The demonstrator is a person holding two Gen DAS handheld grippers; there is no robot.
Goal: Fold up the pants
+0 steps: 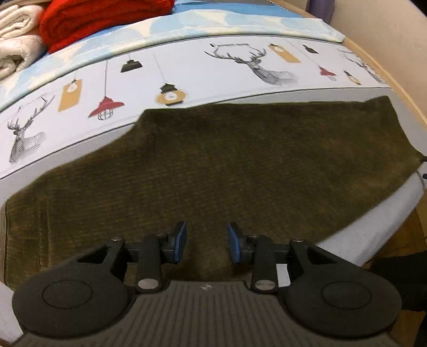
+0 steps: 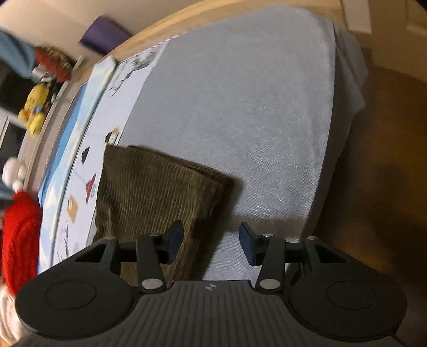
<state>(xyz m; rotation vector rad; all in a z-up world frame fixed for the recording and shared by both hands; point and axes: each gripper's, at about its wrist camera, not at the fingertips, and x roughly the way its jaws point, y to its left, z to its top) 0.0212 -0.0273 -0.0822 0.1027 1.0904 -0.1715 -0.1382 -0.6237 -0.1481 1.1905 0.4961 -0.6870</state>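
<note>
Left wrist view: olive corduroy pants [image 1: 218, 170] lie flat across the bed [image 1: 373, 227], far edge on the deer-print sheet [image 1: 186, 72]. Left gripper [image 1: 206, 244] above the fabric, fingers apart, nothing between them. Red knit [image 1: 101, 21] at the bed's far side. Right wrist view: right gripper [image 2: 210, 244] at the pants' hem end, fingers apart, empty; left pad over corduroy, right over grey sheet.
</note>
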